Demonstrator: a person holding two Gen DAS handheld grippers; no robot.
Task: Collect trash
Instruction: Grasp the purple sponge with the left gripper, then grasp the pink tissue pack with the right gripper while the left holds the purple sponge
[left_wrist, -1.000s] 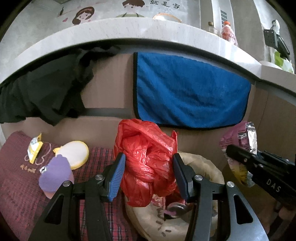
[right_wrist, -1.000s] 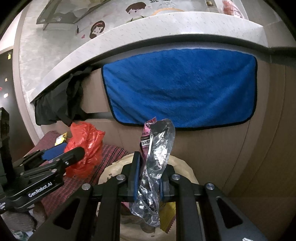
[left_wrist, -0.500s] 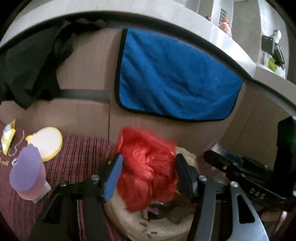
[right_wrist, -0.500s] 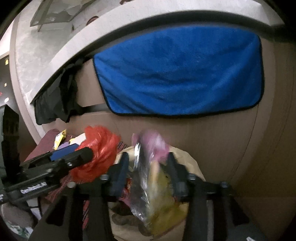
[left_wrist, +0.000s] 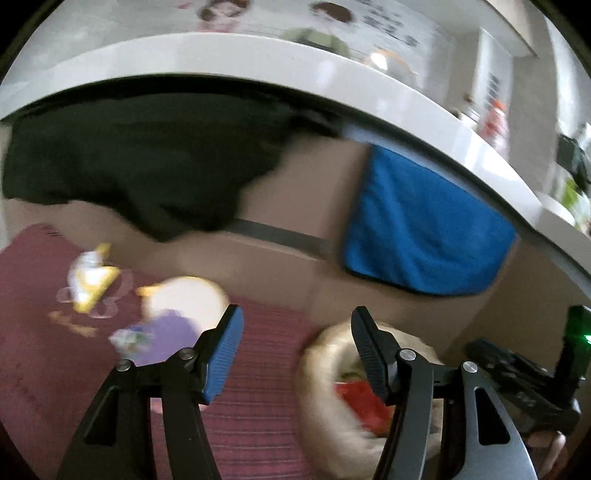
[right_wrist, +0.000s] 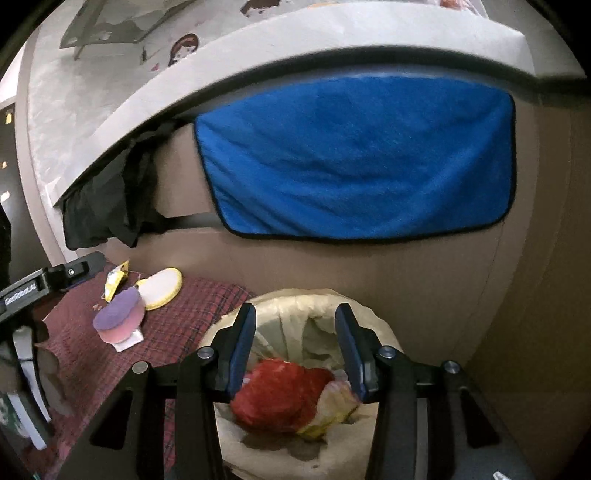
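The crumpled red plastic bag (right_wrist: 280, 397) lies inside the lined bin (right_wrist: 373, 317), with a yellow and pink snack wrapper (right_wrist: 332, 406) beside it. My right gripper (right_wrist: 295, 350) is open and empty, right above the bin. My left gripper (left_wrist: 295, 350) is open and empty over the red plaid cloth (left_wrist: 258, 406), left of the bin (left_wrist: 317, 354), where the red bag (left_wrist: 358, 402) shows. The left wrist view is blurred. A small yellow wrapper (right_wrist: 114, 280) lies on the cloth, and it also shows in the left wrist view (left_wrist: 90, 280).
A purple-topped pink cup (right_wrist: 120, 321) and a cream round pad (right_wrist: 162, 282) sit on the cloth. A blue towel (right_wrist: 354, 158) and a black cloth (right_wrist: 107, 206) hang from the counter edge behind. The left gripper's body (right_wrist: 40, 288) shows at the left.
Both grippers opened. The red bag dropped from the left gripper and the snack wrapper from the right one into the bin. The left gripper swung left, towards the cloth.
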